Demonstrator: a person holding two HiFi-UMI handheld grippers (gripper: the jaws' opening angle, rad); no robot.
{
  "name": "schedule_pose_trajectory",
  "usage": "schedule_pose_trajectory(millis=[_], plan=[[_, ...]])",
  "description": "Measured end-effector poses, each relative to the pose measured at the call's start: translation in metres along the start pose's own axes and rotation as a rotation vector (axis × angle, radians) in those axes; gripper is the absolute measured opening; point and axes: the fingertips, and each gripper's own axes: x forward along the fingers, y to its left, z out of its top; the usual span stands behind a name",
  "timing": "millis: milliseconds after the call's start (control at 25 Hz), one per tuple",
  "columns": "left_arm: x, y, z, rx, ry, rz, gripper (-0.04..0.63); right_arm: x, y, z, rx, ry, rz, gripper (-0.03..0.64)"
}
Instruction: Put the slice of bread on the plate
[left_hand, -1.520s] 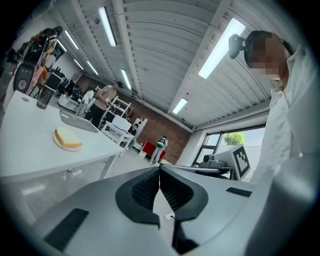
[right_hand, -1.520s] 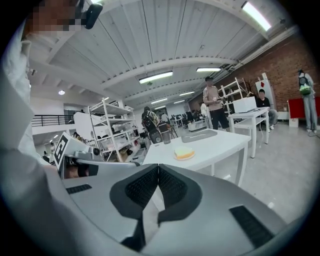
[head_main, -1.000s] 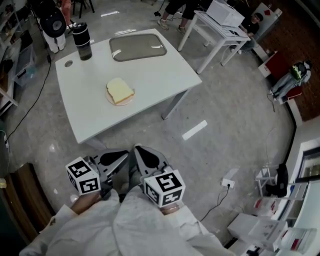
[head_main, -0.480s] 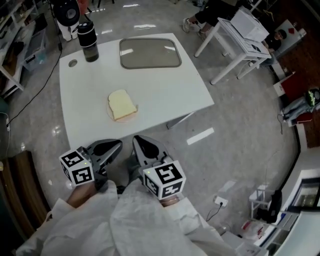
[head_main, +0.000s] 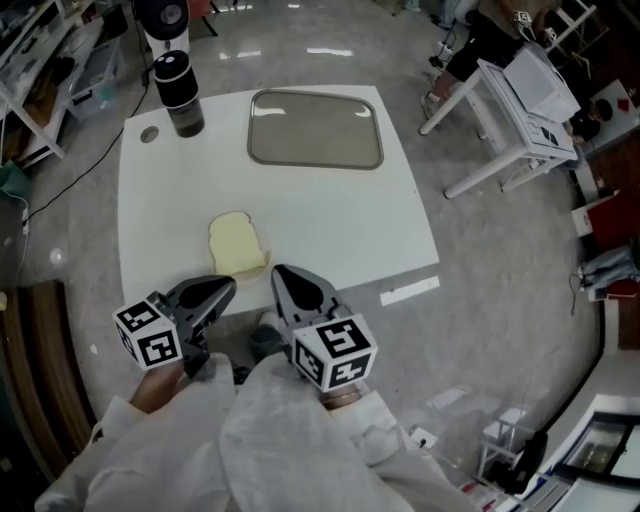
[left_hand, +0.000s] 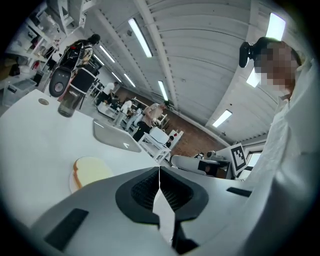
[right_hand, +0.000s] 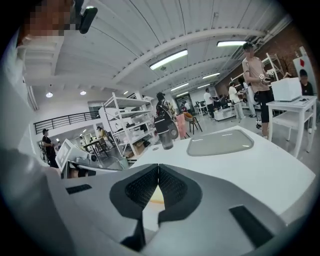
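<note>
Pale bread slice (head_main: 238, 245) lies lengthwise near-to-far (slightly skewed); left hand-held gripper (head_main: 229, 287) and right hand-held gripper (head_main: 281, 272) both pressed together, empty.

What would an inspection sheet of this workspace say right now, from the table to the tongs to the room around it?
Surface: white table on a grey floor.
Job's things: slice of bread lying on a small plate, near the table's near edge.
Clutter: grey tray and dark bottle at the far side.
Grippers: left tongs and right tongs both shut, holding nothing, short of the bread.
Cables: one black cable on the floor at left.
Surroundings: second white table, shelves, people farther off.
</note>
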Motion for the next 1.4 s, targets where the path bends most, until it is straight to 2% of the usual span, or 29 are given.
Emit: schedule_pose_trajectory(millis=[280, 560, 760, 1280, 1400], plan=[[0.008, 0.024, -0.005, -0.044, -0.001, 0.058, 0.011, 0.025, -0.019, -0.012, 0.047, 0.046, 0.043, 0.015], [0.0, 0.044, -0.002, -0.097, -0.024, 0.094, 0.011, 0.044, -0.015, -0.018, 0.074, 0.09, 0.074, 0.015], [-0.01, 0.064, 0.005, -0.145, -0.055, 0.131, 0.011, 0.05, -0.017, -0.019, 0.1, 0.103, 0.067, 0.015], [-0.018, 0.099, -0.003, -0.217, -0.036, 0.161, 0.011, 0.083, -0.028, -0.036, 0.098, 0.21, 0.05, 0.015], [-0.021, 0.114, -0.007, -0.228, -0.033, 0.205, 0.011, 0.089, -0.036, -0.045, 0.11, 0.239, 0.032, 0.015]])
